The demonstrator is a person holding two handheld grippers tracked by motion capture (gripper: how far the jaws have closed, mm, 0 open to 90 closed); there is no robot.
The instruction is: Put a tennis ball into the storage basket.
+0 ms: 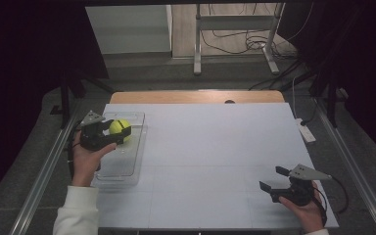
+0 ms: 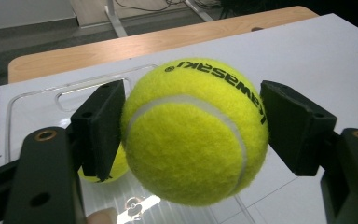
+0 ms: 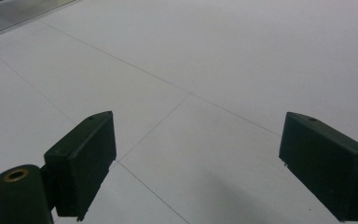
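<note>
A yellow tennis ball (image 1: 120, 128) (image 2: 196, 135) with black lettering is clamped between the jaws of my left gripper (image 1: 121, 131) (image 2: 196, 126), both pads pressing its sides. The ball hangs just above the far end of a clear plastic tray (image 1: 127, 171) (image 2: 28, 95) at the table's left edge. Below the left jaw there is a yellow patch (image 2: 116, 170); I cannot tell whether it is a reflection or a second ball. My right gripper (image 1: 271, 178) (image 3: 196, 158) rests near the front right corner, its jaws wide apart with only bare tabletop between them.
The white tabletop (image 1: 215, 147) has thin seam lines and a wooden strip (image 1: 196, 96) along its far edge. A white power strip (image 1: 306, 132) lies off the right edge. A metal stand (image 1: 198, 44) and cables are on the floor beyond.
</note>
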